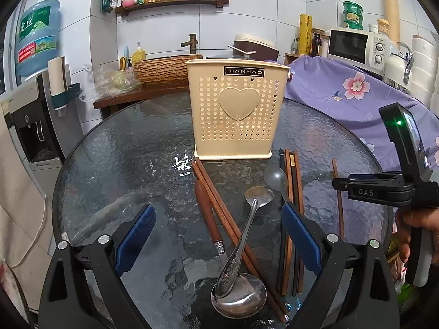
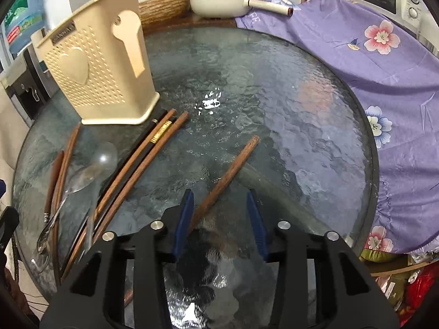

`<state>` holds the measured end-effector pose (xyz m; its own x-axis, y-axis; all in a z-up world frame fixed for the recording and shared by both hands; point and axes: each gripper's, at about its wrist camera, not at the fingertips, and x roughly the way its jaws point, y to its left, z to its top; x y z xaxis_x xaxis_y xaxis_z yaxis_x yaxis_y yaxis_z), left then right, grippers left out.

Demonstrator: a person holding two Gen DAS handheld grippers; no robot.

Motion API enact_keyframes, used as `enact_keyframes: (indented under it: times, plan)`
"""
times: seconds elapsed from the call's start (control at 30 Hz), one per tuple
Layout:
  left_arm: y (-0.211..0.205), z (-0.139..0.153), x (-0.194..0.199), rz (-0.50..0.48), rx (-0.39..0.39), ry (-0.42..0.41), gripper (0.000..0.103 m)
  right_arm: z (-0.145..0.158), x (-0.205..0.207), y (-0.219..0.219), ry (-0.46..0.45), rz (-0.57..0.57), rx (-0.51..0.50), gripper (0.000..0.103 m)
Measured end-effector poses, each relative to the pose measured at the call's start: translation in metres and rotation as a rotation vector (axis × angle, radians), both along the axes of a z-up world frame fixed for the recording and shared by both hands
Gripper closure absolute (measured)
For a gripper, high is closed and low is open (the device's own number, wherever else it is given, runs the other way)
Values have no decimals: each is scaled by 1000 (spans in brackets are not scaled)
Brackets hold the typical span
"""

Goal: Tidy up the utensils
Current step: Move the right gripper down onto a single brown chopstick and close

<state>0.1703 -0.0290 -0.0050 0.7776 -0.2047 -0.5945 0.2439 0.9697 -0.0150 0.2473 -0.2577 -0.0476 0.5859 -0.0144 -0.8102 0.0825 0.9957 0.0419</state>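
Note:
A cream perforated utensil holder [image 1: 236, 107] with a heart stands upright on the round glass table [image 1: 131, 148]; it also shows in the right wrist view [image 2: 96, 74]. In front of it lie brown chopsticks [image 1: 219, 205], a wooden-handled knife [image 1: 208, 216], a metal spoon [image 1: 247, 227], a steel ladle [image 1: 238, 298], a clear spoon [image 1: 275, 178] and dark chopsticks [image 1: 293, 192]. My left gripper [image 1: 218, 235] is open above these utensils. My right gripper [image 2: 219, 219] is open around the near end of a single brown chopstick [image 2: 230, 172], not closed on it.
A purple floral cloth [image 2: 370, 63] covers the counter to the right. A white pan [image 2: 219, 2] and wooden basin [image 1: 162, 68] stand behind the table. A water dispenser [image 1: 35, 126] is at the left. The right gripper's body [image 1: 397, 181] shows at the left view's right edge.

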Motion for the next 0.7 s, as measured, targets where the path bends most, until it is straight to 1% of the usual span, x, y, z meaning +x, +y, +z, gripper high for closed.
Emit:
enact_keyframes:
  times: [0.1, 0.17, 0.37, 0.5, 0.6, 0.67, 0.7]
  plan:
    - [-7, -3, 6, -17, -2, 19, 12, -1, 5, 2, 3, 2, -16, 71]
    - [-12, -3, 10, -33, -3, 29, 12, -1, 10, 2, 6, 10, -31, 79]
    - [-45, -2, 28, -109, 29, 64, 12, 1, 29, -2, 16, 34, -29, 89]
    - [-65, -7, 44, -141, 59, 106, 14, 1, 38, -7, 19, 56, -17, 91]
    - [-76, -13, 57, -132, 68, 149, 19, 2, 42, -11, 25, 70, 3, 91]
    - [-80, -16, 61, -123, 78, 162, 23, 2, 44, -12, 25, 82, 5, 91]
    - [-84, -16, 62, -117, 90, 161, 23, 2, 45, -12, 23, 87, 8, 91]
